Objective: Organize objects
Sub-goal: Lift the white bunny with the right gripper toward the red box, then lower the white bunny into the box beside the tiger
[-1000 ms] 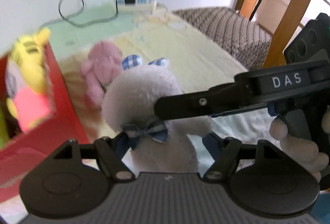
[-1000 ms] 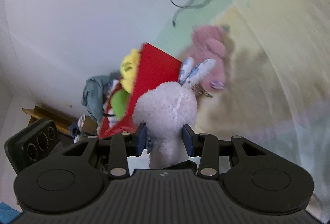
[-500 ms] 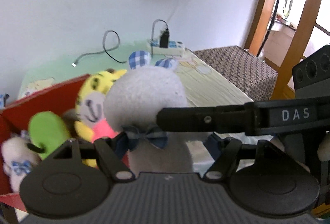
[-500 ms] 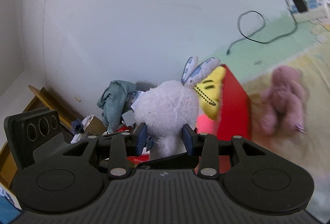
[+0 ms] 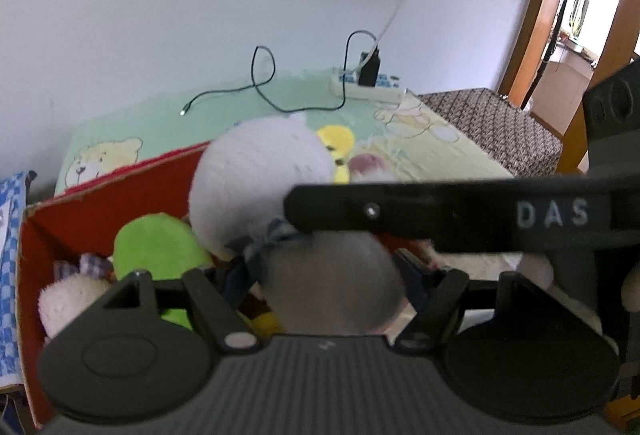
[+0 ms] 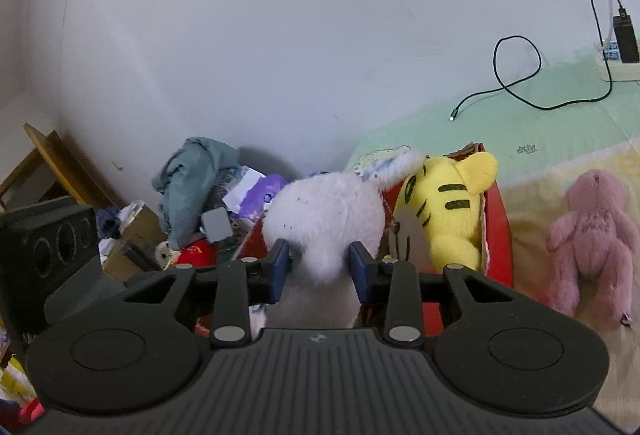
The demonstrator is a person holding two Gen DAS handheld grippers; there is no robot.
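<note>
The white plush rabbit (image 6: 320, 223) is clamped by both the left gripper (image 5: 328, 271) and the just-tightened right gripper (image 6: 319, 269) above the red box (image 5: 100, 195).

White rabbit (image 6: 324, 219) carried over red box (image 5: 100, 195); right gripper (image 6: 319, 269) squeezing tighter.

My left wrist camera looks along its own fingers, tilted down into the red box (image 5: 100, 195) from close above, the wall (image 5: 160, 15) behind. My right wrist camera sits nearer level, facing the same wall beyond the box's far end. Both views share the white plush rabbit (image 6: 324, 219), very close, the box, and the black cable (image 5: 264, 83).
</note>
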